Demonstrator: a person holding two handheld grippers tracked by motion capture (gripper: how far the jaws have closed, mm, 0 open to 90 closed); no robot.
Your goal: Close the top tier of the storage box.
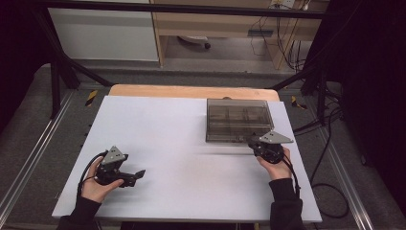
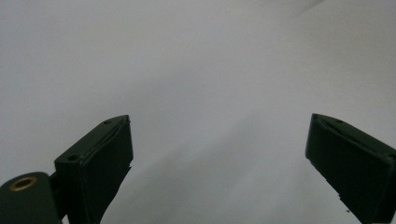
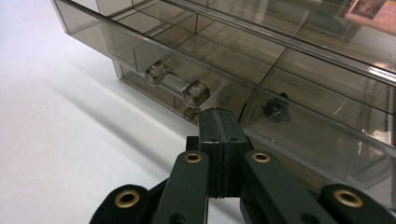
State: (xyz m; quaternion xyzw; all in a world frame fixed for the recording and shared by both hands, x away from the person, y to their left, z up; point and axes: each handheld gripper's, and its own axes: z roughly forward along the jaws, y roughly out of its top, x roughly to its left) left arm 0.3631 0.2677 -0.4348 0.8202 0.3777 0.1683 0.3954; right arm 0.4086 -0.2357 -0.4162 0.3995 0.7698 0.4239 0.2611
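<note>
your right gripper has its jaws pressed together with nothing between them, tips just below the clear handle of the smoky plastic drawer box. the handle lies level along the drawer front. the box sits at the far right of the white table. your left gripper is spread wide over bare table, well apart.

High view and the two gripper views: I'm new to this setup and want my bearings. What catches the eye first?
The smoky clear drawer box stands out at the far right of the white table. The right gripper sits at its front with jaws shut, their tips just below a clear bar handle; whether they touch anything I cannot tell. The left gripper rests near the left front, jaws wide apart over bare table.
</note>
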